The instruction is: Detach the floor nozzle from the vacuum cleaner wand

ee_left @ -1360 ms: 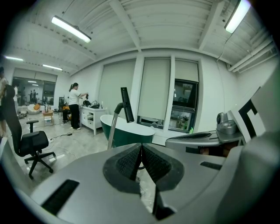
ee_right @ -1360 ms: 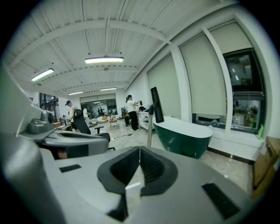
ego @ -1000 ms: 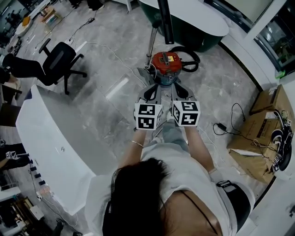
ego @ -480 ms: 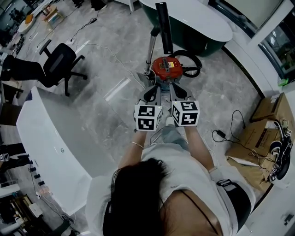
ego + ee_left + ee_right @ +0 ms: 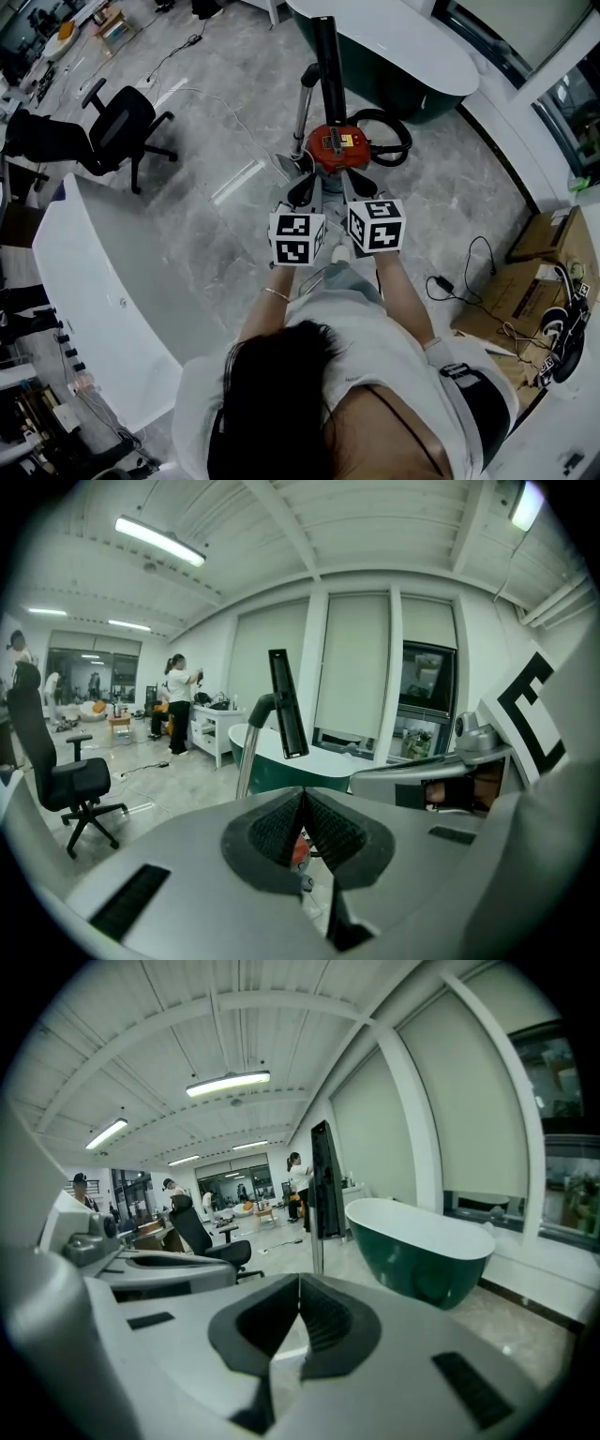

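The vacuum's red canister (image 5: 336, 148) stands on the floor just beyond both grippers. Its silver wand (image 5: 302, 101) rises upright with the black floor nozzle (image 5: 328, 52) on top. My left gripper (image 5: 302, 189) and right gripper (image 5: 356, 184) are held side by side short of the canister, both shut on nothing. In the left gripper view the nozzle (image 5: 285, 705) and wand (image 5: 247, 761) stand ahead above the shut left gripper (image 5: 303, 803). In the right gripper view the nozzle (image 5: 323, 1180) rises straight ahead of the shut right gripper (image 5: 299, 1290).
A black hose (image 5: 384, 127) loops beside the canister. A green bathtub (image 5: 412, 80) stands behind it, an office chair (image 5: 117, 127) at the left and a white counter (image 5: 103, 281) near left. Cardboard boxes (image 5: 525, 272) and cables lie at the right. People stand far off.
Both grippers have moved forward with the person, closer to the vacuum canister. The nozzle has come fully into the head view. Both pairs of jaws stayed shut.
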Demonstrator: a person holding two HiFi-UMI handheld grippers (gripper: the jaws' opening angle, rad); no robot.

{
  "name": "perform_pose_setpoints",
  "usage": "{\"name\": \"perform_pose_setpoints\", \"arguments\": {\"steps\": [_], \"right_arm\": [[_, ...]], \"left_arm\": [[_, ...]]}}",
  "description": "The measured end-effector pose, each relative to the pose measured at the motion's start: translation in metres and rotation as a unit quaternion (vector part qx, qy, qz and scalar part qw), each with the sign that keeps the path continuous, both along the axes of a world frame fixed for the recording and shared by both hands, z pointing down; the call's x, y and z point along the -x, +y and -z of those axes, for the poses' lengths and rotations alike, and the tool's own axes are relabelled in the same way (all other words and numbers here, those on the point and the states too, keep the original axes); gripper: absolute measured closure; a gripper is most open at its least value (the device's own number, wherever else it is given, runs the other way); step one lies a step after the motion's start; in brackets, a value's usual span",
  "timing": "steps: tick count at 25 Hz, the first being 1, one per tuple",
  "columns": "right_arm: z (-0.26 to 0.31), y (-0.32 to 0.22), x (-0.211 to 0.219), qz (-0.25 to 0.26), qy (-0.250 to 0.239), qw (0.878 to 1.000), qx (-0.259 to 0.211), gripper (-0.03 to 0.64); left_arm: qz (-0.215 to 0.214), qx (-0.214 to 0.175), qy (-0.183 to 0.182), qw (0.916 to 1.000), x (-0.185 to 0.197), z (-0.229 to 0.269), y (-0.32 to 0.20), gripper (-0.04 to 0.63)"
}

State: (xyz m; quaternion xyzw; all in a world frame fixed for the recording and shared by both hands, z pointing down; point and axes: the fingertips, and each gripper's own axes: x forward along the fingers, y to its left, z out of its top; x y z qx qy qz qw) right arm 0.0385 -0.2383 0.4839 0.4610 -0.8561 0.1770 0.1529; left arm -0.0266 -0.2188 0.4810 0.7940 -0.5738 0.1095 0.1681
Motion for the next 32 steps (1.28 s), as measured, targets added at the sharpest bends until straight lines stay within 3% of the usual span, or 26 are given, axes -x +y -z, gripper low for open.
{"name": "perform_pose_setpoints", "arguments": {"steps": [15,24,32], "right_arm": [[0.010,-0.056,-0.016,0.031,-0.041,0.999,-0.003,0.601],[0.006,-0.075,-0.013,0.084,-0.041,0.996,0.006,0.600],[0.005,-0.093,-0.016,0.098,-0.047,0.994,0.008,0.600]], "left_arm": [[0.032,-0.018,-0.020,0.9991,-0.010,0.014,-0.052,0.591],[0.053,-0.024,-0.024,0.9980,-0.014,0.012,-0.071,0.592],[0.074,-0.030,-0.026,0.9964,-0.013,0.011,-0.086,0.591]]}}
